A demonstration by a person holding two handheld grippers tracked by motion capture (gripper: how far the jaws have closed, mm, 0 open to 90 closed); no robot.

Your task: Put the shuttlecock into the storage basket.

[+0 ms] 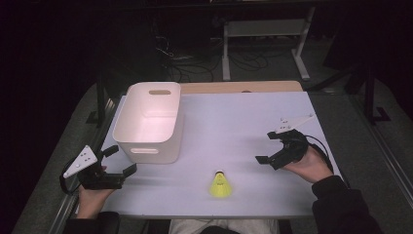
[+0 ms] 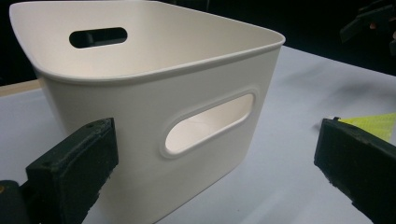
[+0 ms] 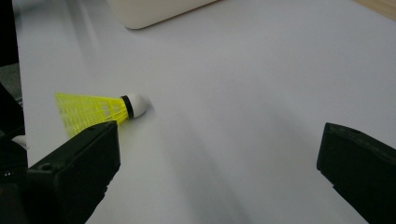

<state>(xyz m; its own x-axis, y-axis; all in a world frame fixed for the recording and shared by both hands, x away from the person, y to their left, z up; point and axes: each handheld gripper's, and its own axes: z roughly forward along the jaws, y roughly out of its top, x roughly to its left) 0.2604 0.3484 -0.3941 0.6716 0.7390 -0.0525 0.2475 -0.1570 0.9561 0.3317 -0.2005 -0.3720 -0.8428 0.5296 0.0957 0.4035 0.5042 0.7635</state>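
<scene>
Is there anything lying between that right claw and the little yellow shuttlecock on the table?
Nothing visible. Bare pale table surface separates the open right claw from the yellow plastic shuttlecock with the white tip. The white plastic bin stands off to the left, out of that path.

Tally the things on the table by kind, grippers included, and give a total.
Bins: 1, the white bin
Shuttlecocks: 1, the yellow shuttlecock
Grippers: 2, the left gripper and the right gripper, jaws apart
Total: 4
</scene>
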